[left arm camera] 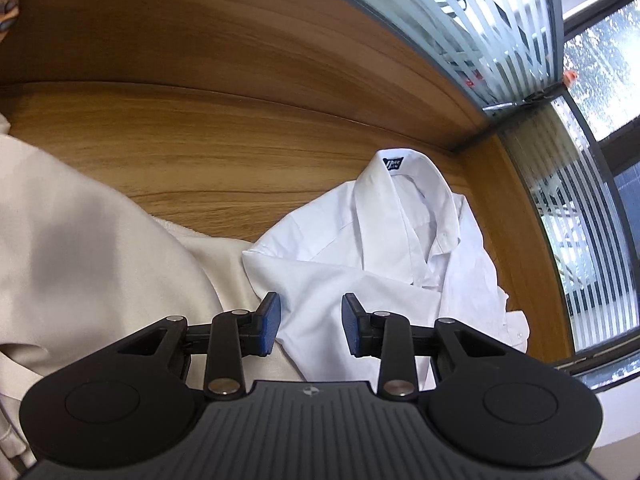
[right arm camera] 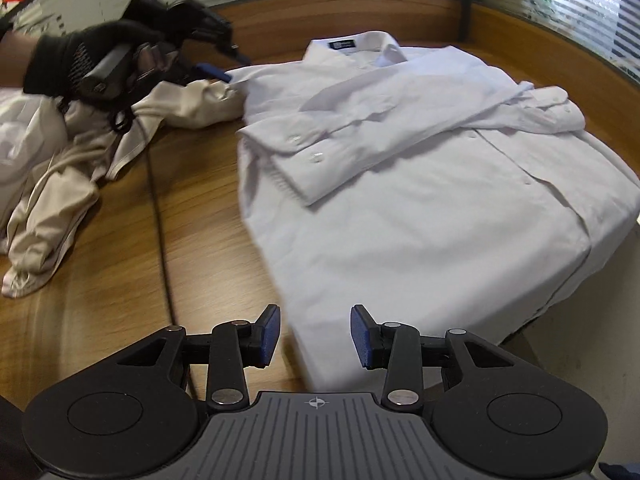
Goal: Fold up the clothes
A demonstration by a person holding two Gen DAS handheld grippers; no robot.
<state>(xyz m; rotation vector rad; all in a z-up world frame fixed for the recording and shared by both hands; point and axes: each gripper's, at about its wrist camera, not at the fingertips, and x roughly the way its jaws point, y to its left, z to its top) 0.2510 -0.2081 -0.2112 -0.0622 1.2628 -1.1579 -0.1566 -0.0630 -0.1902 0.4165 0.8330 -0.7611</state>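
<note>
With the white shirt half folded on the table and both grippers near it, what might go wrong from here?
1. The beige garment lies against the white shirt by the shoulder; the left gripper, open there, may pinch both fabrics.
2. The shirt's right side hangs over the table edge, so a pull could slide it off.
3. The sleeve lies loosely across the front; the right gripper, open at the hem, may undo it when lifting.

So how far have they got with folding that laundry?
The white dress shirt looks partly done: it lies flat on the wooden table with both sleeves crossed over the chest, but the body isn't folded up yet. Both tools are empty: the right gripper hovers open at the shirt's hem, the left gripper near its shoulder. The cream garment beside it is crumpled and untouched.
</note>
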